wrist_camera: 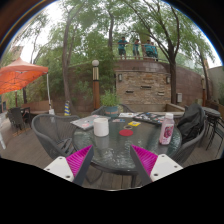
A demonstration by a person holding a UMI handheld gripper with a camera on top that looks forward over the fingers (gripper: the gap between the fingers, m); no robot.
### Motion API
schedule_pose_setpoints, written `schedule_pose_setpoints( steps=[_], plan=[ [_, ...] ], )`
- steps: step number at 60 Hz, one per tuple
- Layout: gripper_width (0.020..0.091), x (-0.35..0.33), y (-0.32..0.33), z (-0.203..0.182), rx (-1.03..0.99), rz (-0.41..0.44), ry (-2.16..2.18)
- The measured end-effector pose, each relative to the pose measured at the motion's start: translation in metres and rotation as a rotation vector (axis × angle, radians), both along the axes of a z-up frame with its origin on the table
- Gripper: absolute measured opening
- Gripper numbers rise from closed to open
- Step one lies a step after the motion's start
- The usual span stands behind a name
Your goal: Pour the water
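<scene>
Held level above the near rim of a round glass table [112, 150]; gripper [112, 158] spread wide, grasping nothing. On the table beyond the fingers: white cup [101, 126], pink-capped bottle [167, 129], scattered papers. Outdoors: chairs [50, 135], orange umbrella [20, 75], stone wall [142, 88], trees.

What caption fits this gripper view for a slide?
Open gripper faces a patio glass table holding a white cup and a bottle.

clear bottle [167, 129] with pink liquid upright beside white cup [101, 126].
</scene>
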State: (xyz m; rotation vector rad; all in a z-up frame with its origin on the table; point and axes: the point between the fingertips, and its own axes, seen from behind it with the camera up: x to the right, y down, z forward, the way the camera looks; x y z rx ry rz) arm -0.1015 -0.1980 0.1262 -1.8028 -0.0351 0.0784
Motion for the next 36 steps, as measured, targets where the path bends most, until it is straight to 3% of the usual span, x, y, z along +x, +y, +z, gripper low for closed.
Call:
schedule_pose_setpoints(
  steps=[11, 20, 36],
  plan=[
    [0.0832, 0.010, 0.004, 0.003, 0.016, -0.013, -0.006],
    [0.0816, 0.057, 0.027, 0.003, 0.032, -0.055, -0.020],
    [0.0833, 0.209, 0.104, -0.015, 0.031, -0.305, -0.146]
  ],
)
